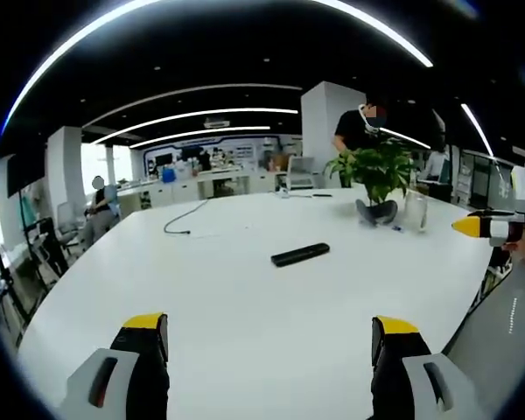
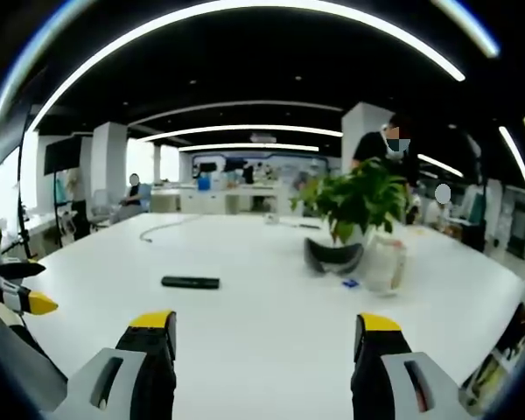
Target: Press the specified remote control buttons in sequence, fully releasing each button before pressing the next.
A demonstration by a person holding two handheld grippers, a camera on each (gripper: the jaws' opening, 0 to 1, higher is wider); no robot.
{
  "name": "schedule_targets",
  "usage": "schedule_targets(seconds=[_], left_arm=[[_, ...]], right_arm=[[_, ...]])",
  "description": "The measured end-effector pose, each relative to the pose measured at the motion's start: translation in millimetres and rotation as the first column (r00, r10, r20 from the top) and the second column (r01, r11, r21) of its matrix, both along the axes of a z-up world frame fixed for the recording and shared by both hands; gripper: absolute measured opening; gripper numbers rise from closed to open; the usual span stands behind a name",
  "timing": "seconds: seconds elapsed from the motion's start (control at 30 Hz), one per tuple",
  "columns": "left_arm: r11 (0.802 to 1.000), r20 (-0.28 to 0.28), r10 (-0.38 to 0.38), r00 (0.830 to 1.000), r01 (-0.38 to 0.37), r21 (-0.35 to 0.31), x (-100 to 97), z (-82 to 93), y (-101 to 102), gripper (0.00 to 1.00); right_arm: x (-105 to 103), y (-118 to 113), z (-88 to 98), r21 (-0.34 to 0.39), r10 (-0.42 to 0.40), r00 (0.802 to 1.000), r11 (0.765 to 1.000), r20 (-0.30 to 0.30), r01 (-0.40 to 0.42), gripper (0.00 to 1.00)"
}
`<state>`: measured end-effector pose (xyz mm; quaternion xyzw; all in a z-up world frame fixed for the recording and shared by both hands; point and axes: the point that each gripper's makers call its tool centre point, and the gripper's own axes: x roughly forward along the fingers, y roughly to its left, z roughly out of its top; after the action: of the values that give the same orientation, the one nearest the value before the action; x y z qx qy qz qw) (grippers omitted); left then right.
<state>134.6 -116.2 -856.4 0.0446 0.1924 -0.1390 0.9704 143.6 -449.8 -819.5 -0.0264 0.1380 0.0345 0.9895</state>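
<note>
Left gripper view: the left gripper (image 1: 269, 337), with yellow-tipped black jaws, stands wide apart and holds nothing, above the bare near part of the large white table (image 1: 245, 306).
Remote position: the slim black rectangular remote control (image 1: 300, 254) lies flat on the table, well ahead of the jaws and apart from them.
Right gripper view: the right gripper (image 2: 268, 334) is likewise spread wide with nothing between its jaws; the remote lies ahead and to the left, untouched.
Other gripper: the right gripper's yellow tip enters the left gripper view at its right edge.
Surroundings: leafy green potted plant (image 2: 357, 203), clear glass jar (image 2: 385, 265) just beside it, dark cable (image 1: 185, 217) farther back.
</note>
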Motion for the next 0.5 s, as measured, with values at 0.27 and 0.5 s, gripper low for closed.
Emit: schedule_targets(seconds=[0.27,0.5], left_arm=[[1.0,0.003,0.002,1.0,-0.002,-0.004,0.6,0.9,0.9,1.0],[1.0,0.003,0.017,1.0,-0.017,-0.005,0.9,0.7,4.2,1.0]], right_arm=[[0.3,0.0,-0.3,-0.001,0.0,1.0,1.0,-0.001,0.0,0.83],[0.5,2.0,-1.4,-0.003,0.01,1.0,1.0,-0.007,-0.01,0.82]])
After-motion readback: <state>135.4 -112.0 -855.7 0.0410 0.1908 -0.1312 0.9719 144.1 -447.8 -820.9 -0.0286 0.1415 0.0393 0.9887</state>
